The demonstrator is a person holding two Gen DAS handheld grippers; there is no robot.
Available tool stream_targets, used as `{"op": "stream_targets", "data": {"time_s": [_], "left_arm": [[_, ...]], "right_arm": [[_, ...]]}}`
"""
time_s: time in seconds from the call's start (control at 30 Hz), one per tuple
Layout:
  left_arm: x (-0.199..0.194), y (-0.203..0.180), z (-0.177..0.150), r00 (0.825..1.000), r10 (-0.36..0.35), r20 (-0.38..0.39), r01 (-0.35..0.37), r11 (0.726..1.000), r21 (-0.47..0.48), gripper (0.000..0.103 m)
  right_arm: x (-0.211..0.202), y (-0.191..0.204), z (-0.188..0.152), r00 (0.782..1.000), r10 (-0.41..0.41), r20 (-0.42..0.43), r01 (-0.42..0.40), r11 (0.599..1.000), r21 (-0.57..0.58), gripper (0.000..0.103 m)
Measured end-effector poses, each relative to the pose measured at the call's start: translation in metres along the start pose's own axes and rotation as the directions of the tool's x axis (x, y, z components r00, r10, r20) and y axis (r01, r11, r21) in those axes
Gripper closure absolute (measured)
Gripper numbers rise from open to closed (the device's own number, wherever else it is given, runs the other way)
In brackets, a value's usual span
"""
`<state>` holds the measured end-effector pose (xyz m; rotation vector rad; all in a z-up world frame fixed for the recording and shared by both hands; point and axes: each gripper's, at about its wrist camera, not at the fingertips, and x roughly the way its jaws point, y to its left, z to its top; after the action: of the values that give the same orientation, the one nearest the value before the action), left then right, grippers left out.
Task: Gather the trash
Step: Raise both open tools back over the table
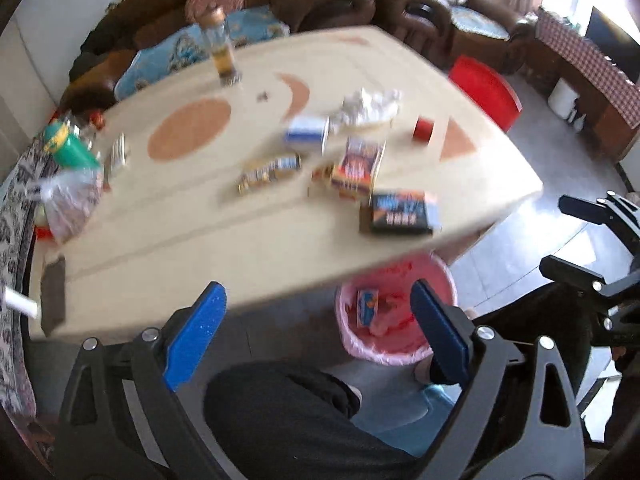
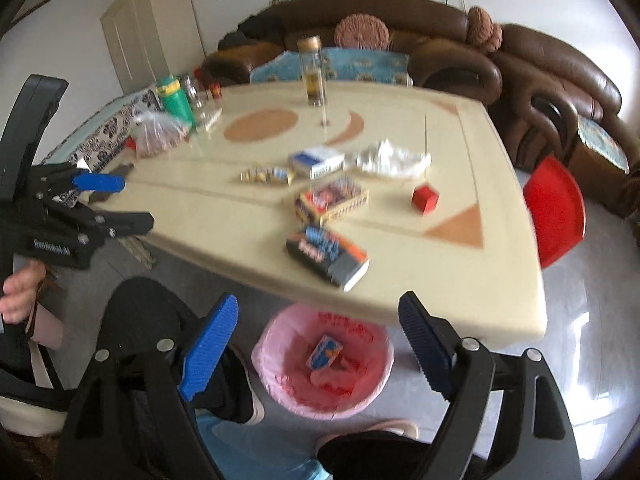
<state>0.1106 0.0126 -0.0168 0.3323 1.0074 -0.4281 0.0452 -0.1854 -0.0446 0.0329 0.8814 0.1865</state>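
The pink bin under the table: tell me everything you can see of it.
The bin is round and open-topped, lined with a thin pink plastic bag bearing red print, folded over its rim. It stands upright on the grey floor, its far side tucked beneath the near edge of the cream table. Inside lie a small orange-and-blue box leaning on end and some crumpled pinkish scraps. The bin itself is hidden by the liner, so its material is unclear. Neither gripper touches it; both are open and empty above it.
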Motion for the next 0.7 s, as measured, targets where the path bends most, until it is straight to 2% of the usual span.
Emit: {"op": "stream_targets", "data": {"time_s": [0.13,0.27,0.43,0.53,0.7], "left_arm": [[-0.017,0.007,0.024,1.0,-0.004,0.028,0.002,0.998,0.064,0.011],[-0.019,0.012,0.042,1.0,0.02,0.012,-0.021,0.994,0.105,0.011],[-0.02,0.009,0.051,1.0,-0.001,0.017,-0.002,0.983,0.184,0.011],[-0.015,0.004,0.055,1.0,0.021,0.024,-0.026,0.972,0.234,0.011],[-0.005,-0.001,0.06,1.0,-0.01,0.016,0.004,0.954,0.299,0.011]], "right_arm": [[-0.014,-0.006,0.024,1.0,0.0,0.025,0.0,1.0,-0.019,0.022],[-0.021,-0.014,0.043,0.999,0.0,0.037,0.001,1.0,-0.024,0.022],[-0.024,-0.025,0.062,0.999,0.001,0.051,0.0,1.0,-0.02,0.022],[-0.023,-0.03,0.069,0.998,-0.008,0.058,0.009,1.0,-0.017,0.022],[-0.017,-0.035,0.079,0.999,-0.011,0.052,0.012,1.0,-0.022,0.022]]}}
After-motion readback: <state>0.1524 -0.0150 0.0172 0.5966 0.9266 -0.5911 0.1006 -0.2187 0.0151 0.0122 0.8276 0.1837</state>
